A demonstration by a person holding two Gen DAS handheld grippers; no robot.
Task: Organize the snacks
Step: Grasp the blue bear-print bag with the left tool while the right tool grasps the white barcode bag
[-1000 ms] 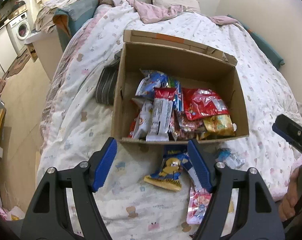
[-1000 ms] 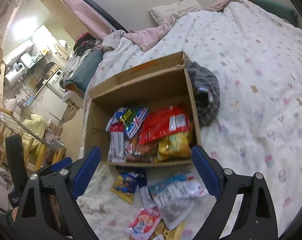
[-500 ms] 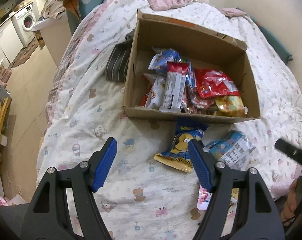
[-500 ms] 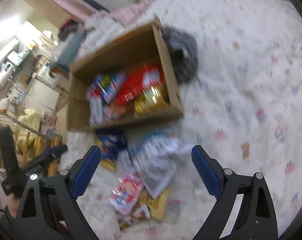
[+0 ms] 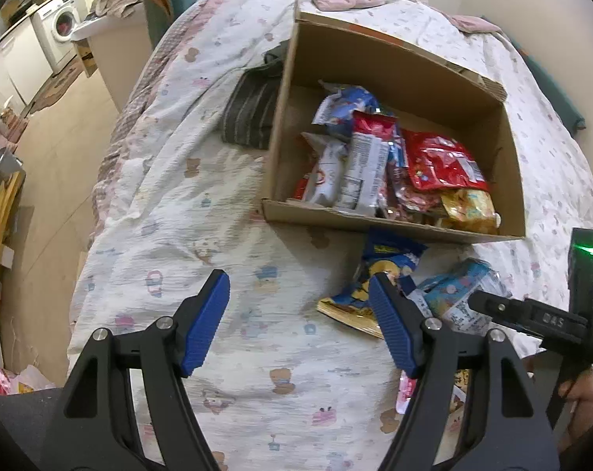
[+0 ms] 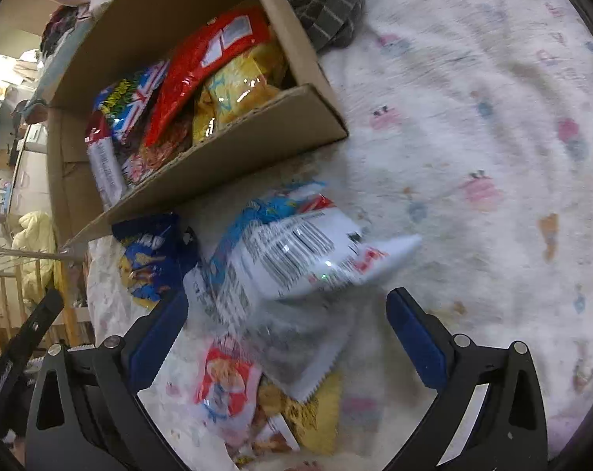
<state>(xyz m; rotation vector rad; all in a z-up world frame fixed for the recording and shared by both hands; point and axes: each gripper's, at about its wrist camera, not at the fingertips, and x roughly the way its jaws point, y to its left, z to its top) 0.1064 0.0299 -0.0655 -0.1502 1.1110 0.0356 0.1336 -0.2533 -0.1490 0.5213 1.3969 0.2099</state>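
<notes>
On the bed (image 5: 226,204), loose snack packets (image 6: 296,267) lie just in front of the cardboard box (image 5: 375,221) of snacks, the right gripper (image 6: 288,337) opening its jaws above them, the left gripper (image 5: 300,322) open over bare quilt, gripping nothing.

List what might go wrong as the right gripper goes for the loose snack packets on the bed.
The packets overlap: the opening right gripper may catch the white barcode packet together with the clear one beneath. Crinkly film could slip from the pads. The left gripper hovers near the blue-yellow packet; the two tools could collide.
</notes>
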